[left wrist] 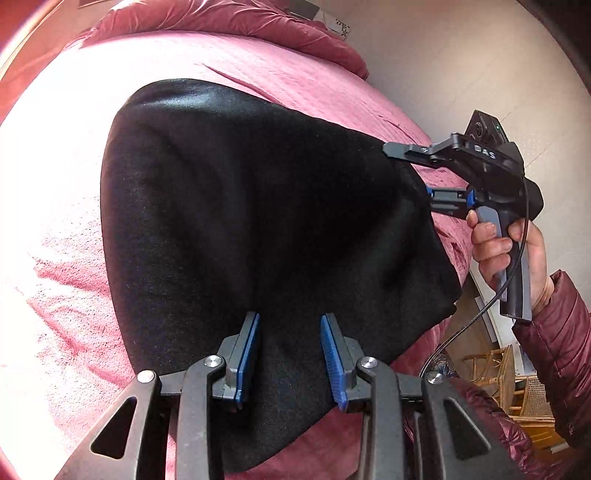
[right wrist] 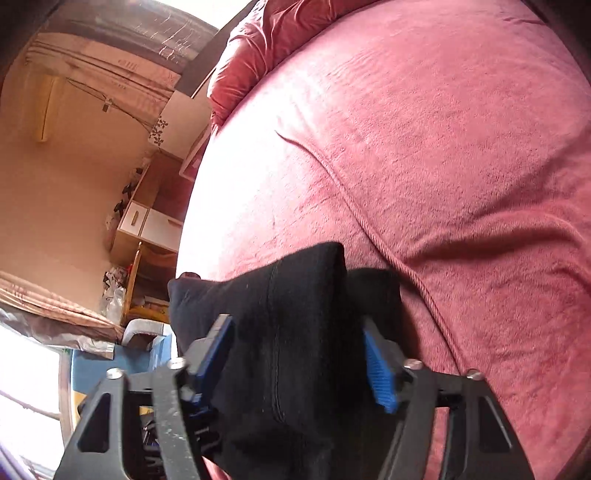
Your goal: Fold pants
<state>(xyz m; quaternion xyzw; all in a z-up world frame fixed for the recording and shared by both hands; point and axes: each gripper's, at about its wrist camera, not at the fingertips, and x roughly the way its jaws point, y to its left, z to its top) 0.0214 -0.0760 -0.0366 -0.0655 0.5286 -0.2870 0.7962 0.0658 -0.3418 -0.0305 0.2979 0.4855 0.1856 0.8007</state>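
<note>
The black pants lie spread over the pink bedspread, their near part hanging over the bed's edge. My left gripper has its blue pads apart, with a fold of the pants between them. My right gripper shows at the pants' right edge, held by a hand. In the right wrist view the right gripper has its pads wide apart with a thick bunch of black pants and a seam between them. Whether either gripper pinches the cloth is unclear.
A pink duvet is bunched at the bed's far end. Wicker chairs stand on the floor to the right. In the right wrist view, wooden shelves with drawers and clutter stand left of the bedspread.
</note>
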